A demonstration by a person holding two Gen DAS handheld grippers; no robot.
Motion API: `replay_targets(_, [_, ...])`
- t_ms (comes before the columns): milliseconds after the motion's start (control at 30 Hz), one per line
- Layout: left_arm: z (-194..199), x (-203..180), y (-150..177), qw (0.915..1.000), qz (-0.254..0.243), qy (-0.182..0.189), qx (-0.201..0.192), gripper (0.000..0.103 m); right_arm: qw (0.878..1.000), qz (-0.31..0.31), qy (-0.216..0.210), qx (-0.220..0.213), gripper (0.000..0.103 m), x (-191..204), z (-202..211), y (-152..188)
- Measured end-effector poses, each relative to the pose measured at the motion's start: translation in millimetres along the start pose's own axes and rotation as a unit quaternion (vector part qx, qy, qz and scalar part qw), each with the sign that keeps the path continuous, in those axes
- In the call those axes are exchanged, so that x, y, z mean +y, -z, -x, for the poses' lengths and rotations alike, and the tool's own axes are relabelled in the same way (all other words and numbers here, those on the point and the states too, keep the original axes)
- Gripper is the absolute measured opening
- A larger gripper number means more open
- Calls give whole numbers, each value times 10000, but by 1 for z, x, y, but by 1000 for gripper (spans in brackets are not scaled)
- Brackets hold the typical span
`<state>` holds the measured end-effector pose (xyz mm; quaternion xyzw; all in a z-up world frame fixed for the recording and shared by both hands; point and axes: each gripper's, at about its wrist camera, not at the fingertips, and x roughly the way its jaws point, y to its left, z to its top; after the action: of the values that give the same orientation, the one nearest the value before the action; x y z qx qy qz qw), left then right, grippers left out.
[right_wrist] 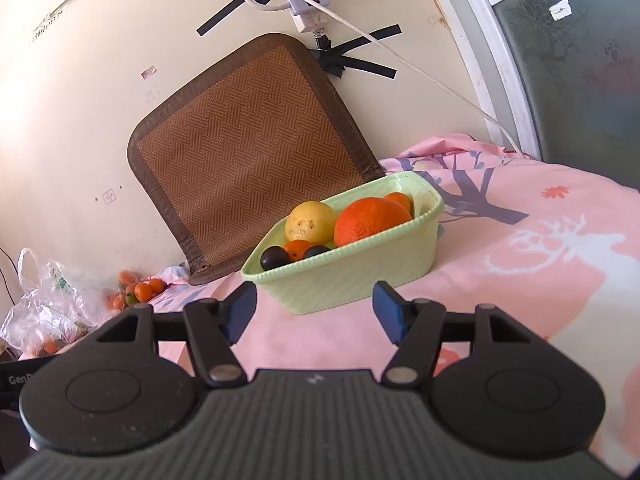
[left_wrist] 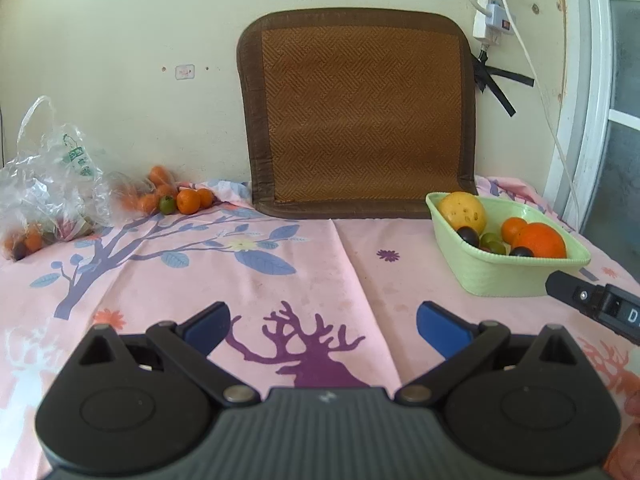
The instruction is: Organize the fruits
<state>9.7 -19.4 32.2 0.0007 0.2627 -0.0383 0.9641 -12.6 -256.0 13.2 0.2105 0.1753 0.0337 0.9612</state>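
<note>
A light green basket (left_wrist: 496, 276) (right_wrist: 352, 276) sits on the pink cloth at the right. It holds a yellow fruit (left_wrist: 463, 210) (right_wrist: 310, 222), a big orange (left_wrist: 540, 241) (right_wrist: 370, 220), a smaller orange, dark plums and green fruits. Loose small oranges (left_wrist: 188, 201) (right_wrist: 143, 291) and a green fruit (left_wrist: 167, 204) lie at the far left by the wall. My left gripper (left_wrist: 322, 328) is open and empty over the cloth's middle. My right gripper (right_wrist: 314, 310) is open and empty just in front of the basket; it also shows in the left wrist view (left_wrist: 592, 304).
A clear plastic bag (left_wrist: 48, 184) (right_wrist: 48, 308) with more fruit lies at the far left. A brown woven mat (left_wrist: 356, 116) (right_wrist: 244, 148) leans on the wall behind. A power strip and cables (left_wrist: 490, 12) hang on the wall. A window frame (left_wrist: 592, 92) stands at the right.
</note>
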Motion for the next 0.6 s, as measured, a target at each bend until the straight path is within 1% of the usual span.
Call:
replay_targets(67, [2, -2, -1, 9999, -67, -89, -49, 103, 10000, 9, 1, 2, 67, 0, 0, 0])
replay_targets(167, [2, -4, -2, 9996, -187, -201, -13, 103, 10000, 13, 6, -4, 68, 0, 0, 0])
replay_targets(333, [0, -8, -2, 9989, -283, -363, 100, 103, 10000, 8, -1, 4, 69, 0, 0, 0])
replay_targets(600, [-2, -10, -3, 9971, -367, -659, 128, 103, 10000, 8, -8, 4, 69, 0, 0, 0])
